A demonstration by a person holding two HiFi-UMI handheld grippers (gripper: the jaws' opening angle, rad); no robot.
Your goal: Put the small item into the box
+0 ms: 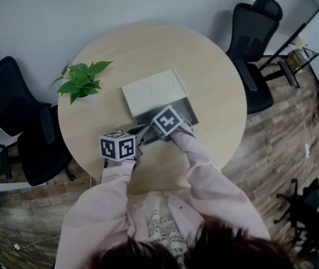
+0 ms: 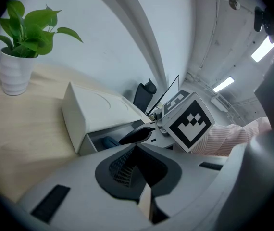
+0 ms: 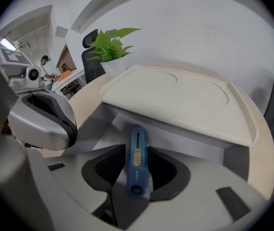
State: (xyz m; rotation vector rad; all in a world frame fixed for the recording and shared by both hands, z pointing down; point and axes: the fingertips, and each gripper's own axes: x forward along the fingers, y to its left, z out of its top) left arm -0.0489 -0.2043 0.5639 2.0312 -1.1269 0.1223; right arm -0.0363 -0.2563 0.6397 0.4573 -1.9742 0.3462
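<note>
Right hand-held gripper (image 3: 137,153): wide, small blue item (image 3: 137,170) loose between jaws, in box (image 3: 175,100) | Left hand-held gripper (image 2: 136,150): closed, empty

- One round bench (image 1: 92,116) of pale wood.
- One flat, off-white rectangular box (image 1: 154,91) with a wide lid.
- One slim blue plastic small item (image 3: 137,162) with a pale slider.
- One leafy green plant (image 1: 81,83) in a ribbed white pot.
- Two grey hand-held claws: left claw (image 2: 136,148) and right claw (image 3: 136,150).
- Two black-and-white marker cubes, one per claw: left cube (image 1: 117,146), right cube (image 1: 167,120).
- Two pale pink sleeves: left sleeve (image 1: 101,206), right sleeve (image 1: 215,184).
- Two black office chairs plainly seen: far chair (image 1: 254,38), near chair (image 1: 5,94); a third dark shape cut off at the head view's left edge, too little to count.
- Two bright ceiling light strips: upper strip (image 2: 263,49), lower strip (image 2: 223,84).
- One distant person (image 3: 44,61), very small.
</note>
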